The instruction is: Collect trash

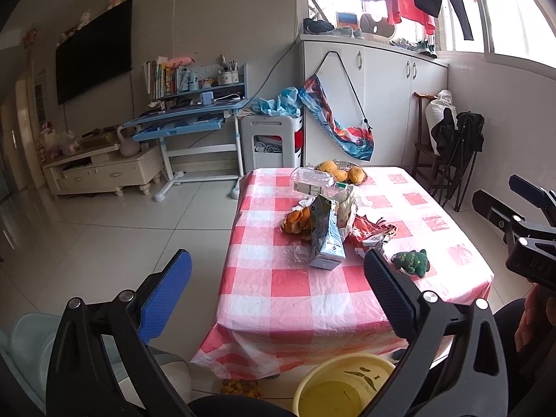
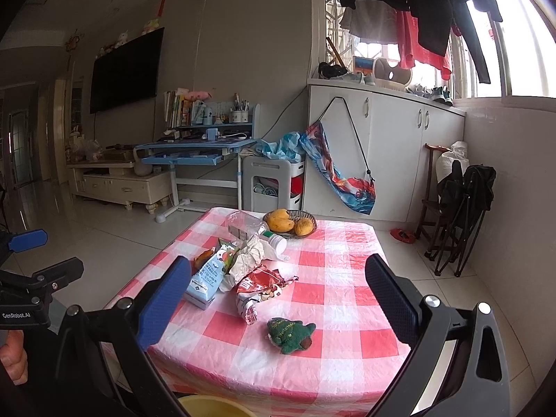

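Left wrist view: the left gripper hangs with jaws wide apart, empty, above a yellow basin at 6 o'clock. The trash pile, led by a blue-white carton, lies mid-table at 12 o'clock. The carton looks likely to tip if nudged.

Right wrist view: the right gripper is also spread and empty. The red wrapper touches a green plush toy's side at 11 o'clock; grabbing the toy instead is a risk. "GenRobot.AI" is the only print I can read; the carton's is too small.
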The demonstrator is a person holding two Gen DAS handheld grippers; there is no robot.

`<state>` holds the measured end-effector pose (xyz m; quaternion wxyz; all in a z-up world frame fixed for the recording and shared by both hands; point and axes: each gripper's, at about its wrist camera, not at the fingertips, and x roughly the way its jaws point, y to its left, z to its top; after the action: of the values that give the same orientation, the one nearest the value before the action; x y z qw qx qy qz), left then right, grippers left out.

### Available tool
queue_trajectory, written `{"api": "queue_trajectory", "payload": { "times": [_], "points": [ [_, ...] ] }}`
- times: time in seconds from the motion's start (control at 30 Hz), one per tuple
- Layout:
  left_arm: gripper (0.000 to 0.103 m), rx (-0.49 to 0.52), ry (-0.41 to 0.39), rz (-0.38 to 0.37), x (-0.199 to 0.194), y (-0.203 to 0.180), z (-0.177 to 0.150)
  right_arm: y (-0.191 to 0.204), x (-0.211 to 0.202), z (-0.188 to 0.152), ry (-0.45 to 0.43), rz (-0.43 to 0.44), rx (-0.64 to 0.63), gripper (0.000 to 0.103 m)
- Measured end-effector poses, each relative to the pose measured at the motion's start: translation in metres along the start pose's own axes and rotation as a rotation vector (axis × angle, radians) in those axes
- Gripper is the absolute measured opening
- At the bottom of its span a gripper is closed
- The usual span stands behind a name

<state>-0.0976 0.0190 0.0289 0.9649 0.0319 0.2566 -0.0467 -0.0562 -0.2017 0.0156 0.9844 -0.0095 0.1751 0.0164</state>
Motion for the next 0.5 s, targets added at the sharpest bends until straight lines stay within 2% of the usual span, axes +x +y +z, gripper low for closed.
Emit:
{"api": "queue_trajectory", "payload": {
  "times": [0.5],
  "points": [
    [0.096,-0.008,0.002,-0.002,-0.0027,0.0049,0.001,0.0032,0.0025,0.0,0.016,-0.006,-0.024,0.096]
  ]
}}
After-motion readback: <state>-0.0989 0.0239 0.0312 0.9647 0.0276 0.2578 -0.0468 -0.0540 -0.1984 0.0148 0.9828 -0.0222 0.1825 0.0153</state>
